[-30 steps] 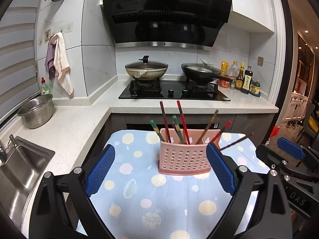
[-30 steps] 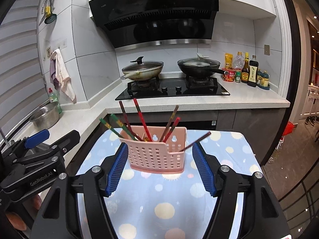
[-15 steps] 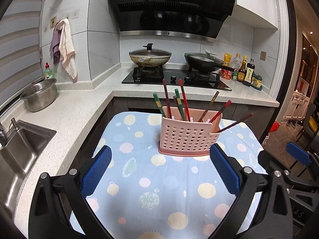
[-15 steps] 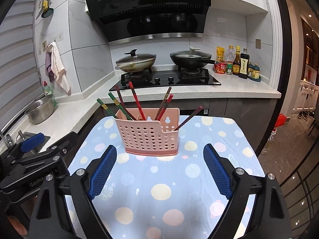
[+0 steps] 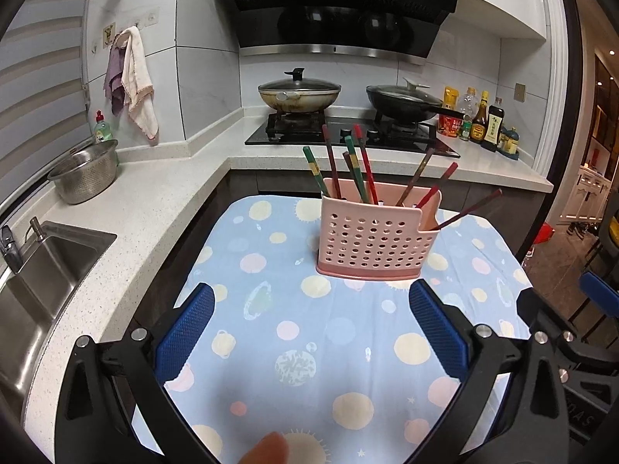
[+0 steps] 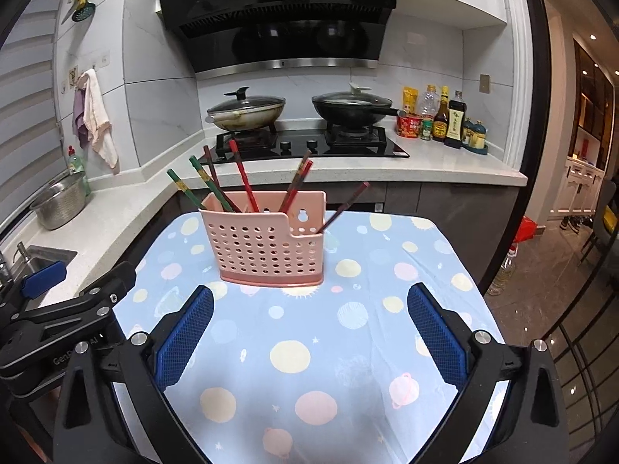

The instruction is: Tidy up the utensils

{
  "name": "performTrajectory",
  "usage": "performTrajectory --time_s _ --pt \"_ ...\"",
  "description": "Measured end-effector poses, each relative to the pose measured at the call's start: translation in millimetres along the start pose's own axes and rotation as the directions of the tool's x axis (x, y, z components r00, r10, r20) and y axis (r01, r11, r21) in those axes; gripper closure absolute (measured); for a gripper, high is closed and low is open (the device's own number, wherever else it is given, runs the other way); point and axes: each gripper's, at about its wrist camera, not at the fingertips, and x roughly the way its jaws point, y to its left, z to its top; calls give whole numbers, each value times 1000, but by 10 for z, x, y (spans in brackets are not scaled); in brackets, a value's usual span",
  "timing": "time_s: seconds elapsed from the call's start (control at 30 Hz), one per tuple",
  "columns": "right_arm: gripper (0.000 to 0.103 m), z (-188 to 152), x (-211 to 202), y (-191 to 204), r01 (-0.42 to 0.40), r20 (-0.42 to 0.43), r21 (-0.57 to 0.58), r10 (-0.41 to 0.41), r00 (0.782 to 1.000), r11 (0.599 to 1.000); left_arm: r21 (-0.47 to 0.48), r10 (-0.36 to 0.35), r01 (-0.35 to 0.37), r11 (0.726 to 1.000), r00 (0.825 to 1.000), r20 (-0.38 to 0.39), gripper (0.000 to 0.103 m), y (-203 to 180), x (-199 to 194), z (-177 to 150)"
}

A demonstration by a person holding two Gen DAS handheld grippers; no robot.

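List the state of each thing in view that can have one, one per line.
left tongs: open, empty
right tongs: open, empty
pink holder: upright on the cloth, apart from both tongs
chopsticks: standing in the holder, leaning
dark chopstick: tilted out over the low side
left pan: lidded
right pan: lidded

Chopsticks' [image 5: 350, 172] lower ends hidden — inside pink holder [image 5: 373, 239].

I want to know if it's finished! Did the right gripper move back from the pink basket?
Yes. The right gripper has pulled back toward the near end of the table: its pads flanked the pink basket a second ago, and now spotted cloth lies between them.
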Motion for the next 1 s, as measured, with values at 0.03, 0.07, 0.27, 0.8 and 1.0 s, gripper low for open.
performTrajectory --time_s 0.03,0.07,0.27,0.8,1.0 --pt "6 -20 6 -7 3 -4 1 -3 1000 1000 1 2 -2 1000 1000 -3 7 -3 4 -20" --pt "6 -38 12 -9 5 -8 2 -5 1000 1000 -1 6 -6 1000 1000 -8 7 -2 9 -41" --pt "6 -141 63 -13 -2 -45 10 2 999 1000 -16 43 -44 999 998 -45 7 18 50 -161" --pt "6 -272 109 -36 29 -48 3 -28 998 1000 -16 55 -56 998 995 -79 7 62 93 -294" --pt "6 -317 106 -23 24 -58 -4 -24 998 1000 -22 54 -56 998 995 -88 7 55 94 -302"
